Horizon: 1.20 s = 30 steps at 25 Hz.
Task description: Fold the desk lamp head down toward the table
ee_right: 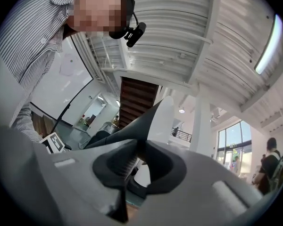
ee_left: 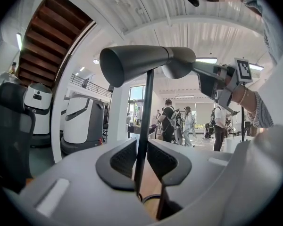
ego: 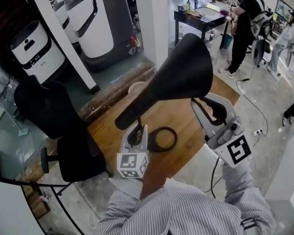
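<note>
A black desk lamp stands on the wooden table point(ego: 188, 143). Its cone-shaped head point(ego: 183, 75) lies roughly level, wide end toward the far right. Below it are a thin stem point(ego: 138, 124) and a ring base point(ego: 162, 139). My left gripper point(ego: 135, 136) is shut on the stem low down; in the left gripper view the stem point(ee_left: 146, 112) runs up between the pads to the head point(ee_left: 137, 62). From the right, my right gripper point(ego: 206, 109) reaches under the head. In the right gripper view its pads close on the head's edge point(ee_right: 148, 124).
A black office chair point(ego: 49, 111) stands left of the table. White machines point(ego: 32, 50) and a white pillar point(ego: 154, 13) are behind it. Several people stand at the far right point(ego: 247, 18). A cable and a power strip point(ego: 257, 131) lie on the floor to the right.
</note>
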Tool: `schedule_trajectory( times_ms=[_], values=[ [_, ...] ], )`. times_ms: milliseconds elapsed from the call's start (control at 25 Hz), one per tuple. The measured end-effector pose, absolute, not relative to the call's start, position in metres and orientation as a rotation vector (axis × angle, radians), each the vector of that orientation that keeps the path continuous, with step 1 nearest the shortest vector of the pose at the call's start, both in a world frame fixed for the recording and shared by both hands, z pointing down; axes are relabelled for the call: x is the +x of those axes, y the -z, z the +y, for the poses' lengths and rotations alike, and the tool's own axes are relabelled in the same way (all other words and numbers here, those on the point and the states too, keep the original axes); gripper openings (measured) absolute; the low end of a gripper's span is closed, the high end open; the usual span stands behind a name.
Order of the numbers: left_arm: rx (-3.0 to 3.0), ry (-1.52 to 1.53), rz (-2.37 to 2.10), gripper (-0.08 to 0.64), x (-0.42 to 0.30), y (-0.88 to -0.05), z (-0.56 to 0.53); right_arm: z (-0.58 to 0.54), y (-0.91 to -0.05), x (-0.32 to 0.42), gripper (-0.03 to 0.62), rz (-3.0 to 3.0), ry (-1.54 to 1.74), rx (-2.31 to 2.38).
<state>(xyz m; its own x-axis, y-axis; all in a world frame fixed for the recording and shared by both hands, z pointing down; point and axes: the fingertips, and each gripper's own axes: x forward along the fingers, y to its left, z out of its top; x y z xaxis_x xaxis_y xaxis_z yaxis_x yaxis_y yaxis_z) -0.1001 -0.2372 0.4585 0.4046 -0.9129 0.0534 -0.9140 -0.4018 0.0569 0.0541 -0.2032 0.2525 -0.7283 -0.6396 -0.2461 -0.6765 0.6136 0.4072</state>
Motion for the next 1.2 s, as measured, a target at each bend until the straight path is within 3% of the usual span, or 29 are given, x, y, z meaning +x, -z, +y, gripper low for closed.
schedule_trajectory(
  times_ms=[680,1200],
  values=[
    [2.578,-0.015,-1.653,0.069,-0.099,-0.458,-0.237,-0.206,-0.275,0.067,0.049,2.646,-0.485,-1.174],
    [2.579,0.003,-1.642,0.069,-0.101,-0.458,-0.239,-0.213,-0.333,0.068,0.041,2.596,-0.026,-1.238]
  ],
)
